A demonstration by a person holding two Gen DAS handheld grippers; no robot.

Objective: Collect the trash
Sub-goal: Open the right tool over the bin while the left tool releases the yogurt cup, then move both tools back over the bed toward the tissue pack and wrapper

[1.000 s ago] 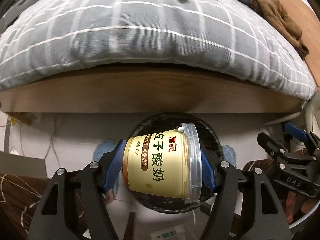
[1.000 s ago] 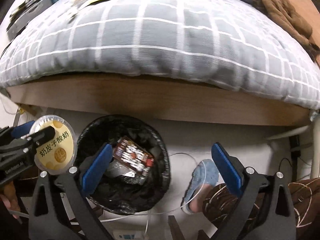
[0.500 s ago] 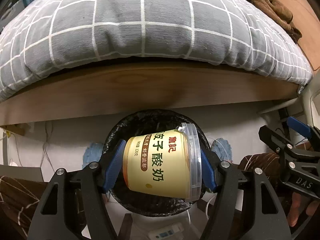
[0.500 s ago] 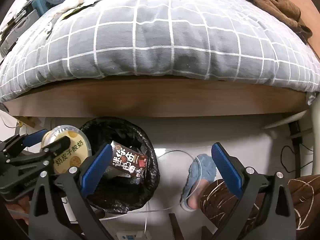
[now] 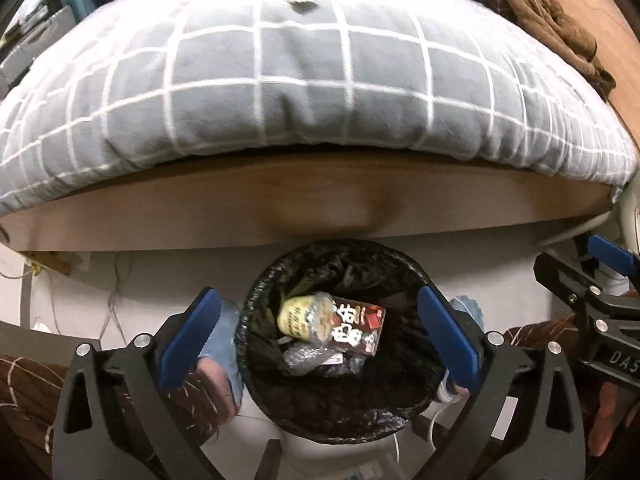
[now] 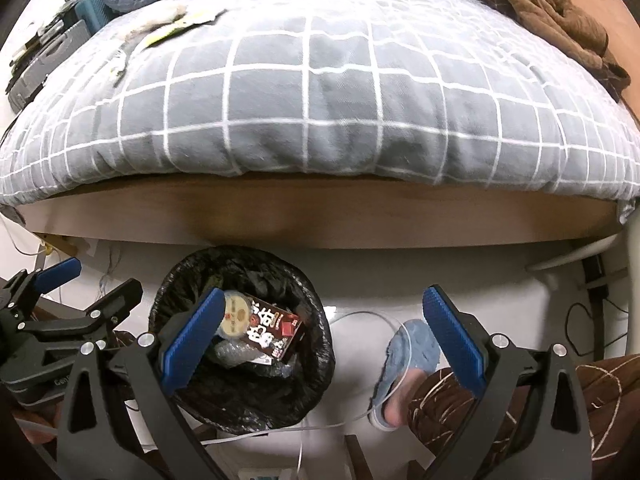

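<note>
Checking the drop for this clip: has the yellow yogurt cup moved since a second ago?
Yes. The yogurt cup has left the opening left gripper and dropped into the black trash bin, beside the brown carton.

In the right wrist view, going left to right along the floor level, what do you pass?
Left hand-held gripper → black-lined trash bin holding the yogurt cup and dark carton → white cable → blue slipper.

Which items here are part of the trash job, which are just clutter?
Job: trash bin; yogurt cup and brown carton inside it; left gripper, jaws opening, nothing between them; wrappers on the bed.

Lying about: checked duvet; brown cloth; blue slippers; white cable.
</note>
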